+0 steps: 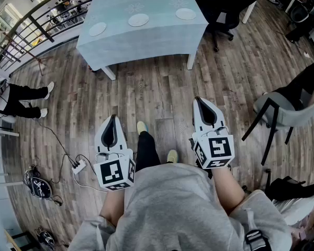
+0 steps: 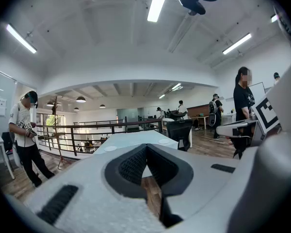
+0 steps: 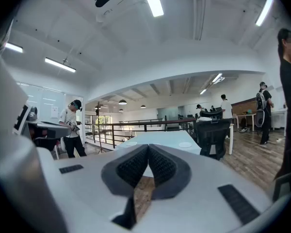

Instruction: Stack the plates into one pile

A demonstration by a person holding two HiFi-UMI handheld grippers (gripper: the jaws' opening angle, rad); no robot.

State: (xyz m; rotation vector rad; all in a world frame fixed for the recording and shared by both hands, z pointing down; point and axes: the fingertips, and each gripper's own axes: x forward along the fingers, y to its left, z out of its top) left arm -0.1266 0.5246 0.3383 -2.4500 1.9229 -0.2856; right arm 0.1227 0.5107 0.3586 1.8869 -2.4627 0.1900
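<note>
White round plates (image 1: pixel 138 20) lie at twelve o'clock; walk up, then part your closed, empty left gripper (image 1: pixel 113 120) and right gripper (image 1: pixel 201 102).

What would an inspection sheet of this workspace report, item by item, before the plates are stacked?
Surface: pale blue cloth-covered table, ahead, apart from both grippers.
Job's things: three round white plates in a row, apart, none stacked.
Clutter: nothing seen on the table.
Grippers: left gripper and right gripper shut, empty, over the wooden floor.
Cables: white power strip with cords on the floor, at left.
Surroundings: black office chair, grey chair, black railing.
</note>
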